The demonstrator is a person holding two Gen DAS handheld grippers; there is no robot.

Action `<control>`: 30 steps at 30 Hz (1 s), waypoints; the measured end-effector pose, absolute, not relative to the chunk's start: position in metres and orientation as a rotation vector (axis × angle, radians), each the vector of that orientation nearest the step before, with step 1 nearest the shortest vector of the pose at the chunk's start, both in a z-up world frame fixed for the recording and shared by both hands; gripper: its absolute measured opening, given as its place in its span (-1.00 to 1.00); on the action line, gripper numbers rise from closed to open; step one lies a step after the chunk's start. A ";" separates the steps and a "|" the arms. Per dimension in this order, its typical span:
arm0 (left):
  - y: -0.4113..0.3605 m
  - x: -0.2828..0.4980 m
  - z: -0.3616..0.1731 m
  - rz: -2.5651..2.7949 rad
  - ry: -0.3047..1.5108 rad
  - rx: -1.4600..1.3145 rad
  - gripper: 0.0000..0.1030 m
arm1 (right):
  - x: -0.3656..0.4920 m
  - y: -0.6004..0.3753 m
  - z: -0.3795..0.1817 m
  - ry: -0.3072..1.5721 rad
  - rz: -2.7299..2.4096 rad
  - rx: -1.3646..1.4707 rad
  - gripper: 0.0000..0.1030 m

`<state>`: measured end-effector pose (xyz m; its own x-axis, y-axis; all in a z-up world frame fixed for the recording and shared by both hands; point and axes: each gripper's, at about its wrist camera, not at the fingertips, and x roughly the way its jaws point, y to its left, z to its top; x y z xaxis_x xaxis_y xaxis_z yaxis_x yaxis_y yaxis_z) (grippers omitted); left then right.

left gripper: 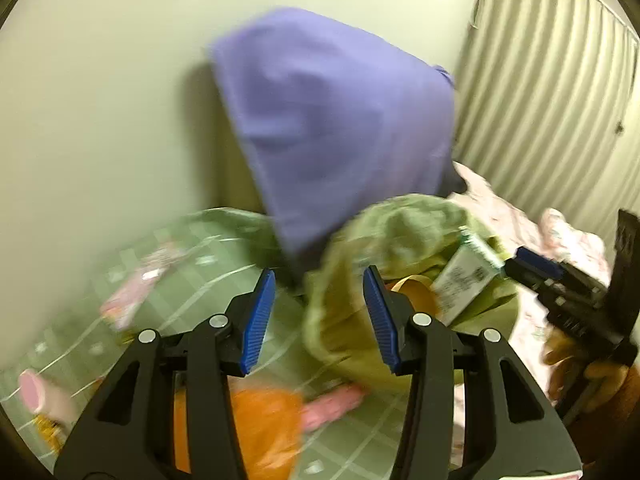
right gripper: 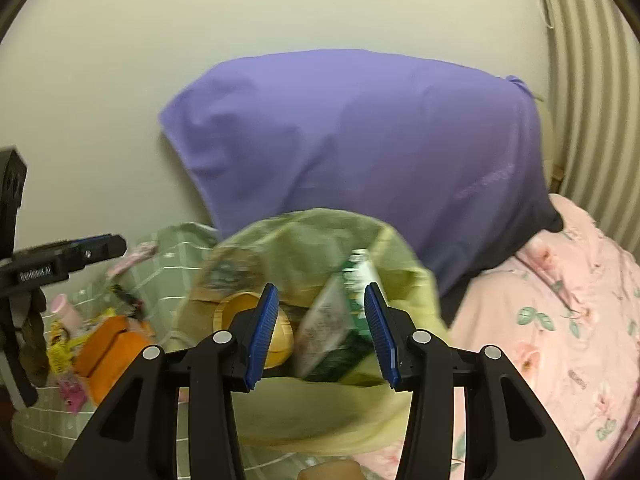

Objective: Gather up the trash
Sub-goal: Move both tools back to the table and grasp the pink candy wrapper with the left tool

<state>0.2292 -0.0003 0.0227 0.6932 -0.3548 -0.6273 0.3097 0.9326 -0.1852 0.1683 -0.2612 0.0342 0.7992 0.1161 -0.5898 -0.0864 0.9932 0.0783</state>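
Yellow-green trash bags (right gripper: pixel 320 420): one is lying open on the bed.
Purple pillows (right gripper: pixel 360 140): one is leaning on the wall.
Cartons (right gripper: pixel 324 320) in the bag: one is showing.
Round wooden items (right gripper: pixel 240 312) in the bag: one is showing.
Pink cups (right gripper: pixel 66 312): one is lying.
Orange boxes (right gripper: pixel 108 348): one is lying.

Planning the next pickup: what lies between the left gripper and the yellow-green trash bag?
In the right wrist view, loose litter on the green checked sheet: an orange box, a pink cup, yellow wrappers, between left gripper and bag.
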 end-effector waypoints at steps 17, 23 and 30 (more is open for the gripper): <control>0.177 0.115 -0.041 0.099 0.741 -0.276 -0.04 | 0.168 -0.117 -0.004 0.754 0.499 -0.076 0.02; 0.179 0.129 -0.036 -0.034 0.691 -0.313 0.06 | 0.161 -0.098 -0.011 0.751 0.536 -0.126 0.02; 0.128 0.224 -0.019 -0.253 0.704 -0.106 0.06 | 0.154 -0.110 -0.026 0.774 0.460 -0.182 0.02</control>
<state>0.2242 0.1276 -0.0191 0.7332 -0.2648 -0.6264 0.1939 0.9642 -0.1807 0.1537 -0.1100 -0.0259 0.6228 0.3322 -0.7084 -0.4633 0.8862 0.0082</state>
